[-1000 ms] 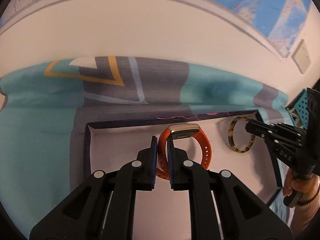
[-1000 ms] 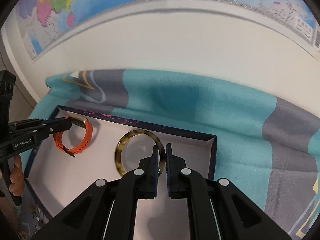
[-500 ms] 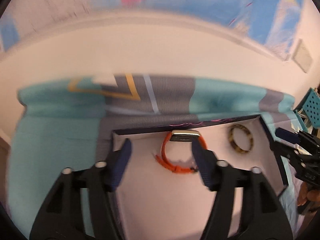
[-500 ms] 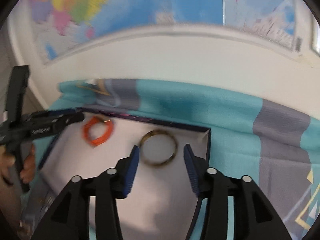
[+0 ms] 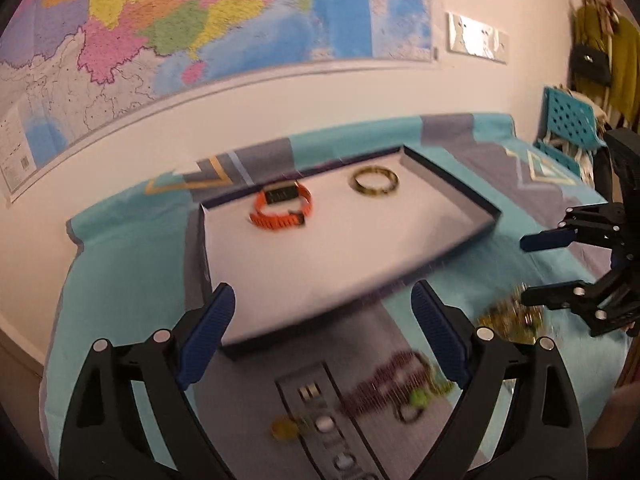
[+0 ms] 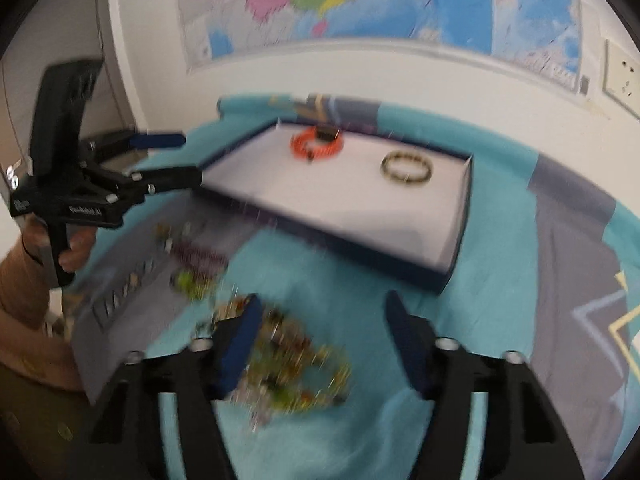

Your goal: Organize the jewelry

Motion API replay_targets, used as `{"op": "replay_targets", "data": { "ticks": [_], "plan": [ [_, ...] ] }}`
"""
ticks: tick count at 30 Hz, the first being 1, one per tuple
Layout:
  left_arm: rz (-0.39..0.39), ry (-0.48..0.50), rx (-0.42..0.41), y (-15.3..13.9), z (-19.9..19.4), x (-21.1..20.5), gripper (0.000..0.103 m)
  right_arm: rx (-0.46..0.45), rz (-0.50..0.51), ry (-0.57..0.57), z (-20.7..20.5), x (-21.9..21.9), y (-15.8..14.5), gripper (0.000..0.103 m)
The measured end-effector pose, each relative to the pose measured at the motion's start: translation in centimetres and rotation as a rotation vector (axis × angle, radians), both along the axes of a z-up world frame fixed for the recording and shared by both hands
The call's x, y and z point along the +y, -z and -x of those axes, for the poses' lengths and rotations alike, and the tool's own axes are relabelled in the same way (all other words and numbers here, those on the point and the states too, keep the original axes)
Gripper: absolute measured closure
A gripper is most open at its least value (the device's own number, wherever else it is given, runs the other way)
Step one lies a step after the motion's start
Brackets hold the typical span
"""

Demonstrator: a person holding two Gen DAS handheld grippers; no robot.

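- The left tongs (image 5: 322, 328) stand spread wide with nothing between the blue pads; their jaws have just been opening. They point down over the near rim of the tray (image 5: 452, 188), clear of it, which I judge leaves them free for the next piece.
- On the grey patch of the cloth (image 5: 120, 248) below them lies a flat dark strip of small compartments (image 5: 324, 424) with a maroon beaded strand (image 5: 384, 390) beside it. Both are blurred, so their detail is not readable.
- Inside the shallow white-floored tray the orange watch band (image 5: 280, 208) sits near the far wall. The mottled bangle (image 5: 374, 180) lies to its right, well apart, each with its own space. That spacing looks deliberate, keeping sorted pieces from tangling.
- A loose heap of gold and green jewelry (image 6: 280, 360) lies on the teal cloth in front of the tray, unsorted, just under the right tongs.
- The right tongs (image 6: 324, 344) are partly spread and grip nothing; their jaws have just been closing a little. The left pad overlaps the heap in view, but I cannot tell whether it touches.
- A hand (image 6: 76, 248) grips the handle of the other tongs at the left edge of the right wrist view. White lettering on its body is too smeared to read.
- A coloured wall map (image 5: 200, 20) hangs behind; its print is too small to read.
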State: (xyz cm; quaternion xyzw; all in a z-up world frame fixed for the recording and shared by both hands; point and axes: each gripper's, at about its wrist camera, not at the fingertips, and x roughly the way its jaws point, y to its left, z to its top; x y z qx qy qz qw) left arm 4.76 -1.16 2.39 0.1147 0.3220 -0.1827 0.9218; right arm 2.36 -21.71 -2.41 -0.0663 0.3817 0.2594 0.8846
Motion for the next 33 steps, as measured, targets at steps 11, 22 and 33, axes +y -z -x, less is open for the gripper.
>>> {"op": "replay_targets", "data": {
  "ticks": [11, 22, 33],
  "plan": [
    [0.05, -0.017, 0.083, 2.7, 2.5, 0.9, 0.017, -0.02, 0.126, -0.107, 0.6, 3.0, 1.2, 0.076],
    [0.059, -0.026, 0.112, 3.1, 0.5, 1.6, 0.019, 0.013, -0.099, -0.084, 0.3, 0.3, -1.8, 0.095],
    [0.093, -0.006, 0.103, 2.4, 1.0, 1.9, 0.021, -0.108, -0.306, -0.036, 1.4, -2.1, -8.8, 0.099]
  ]
}}
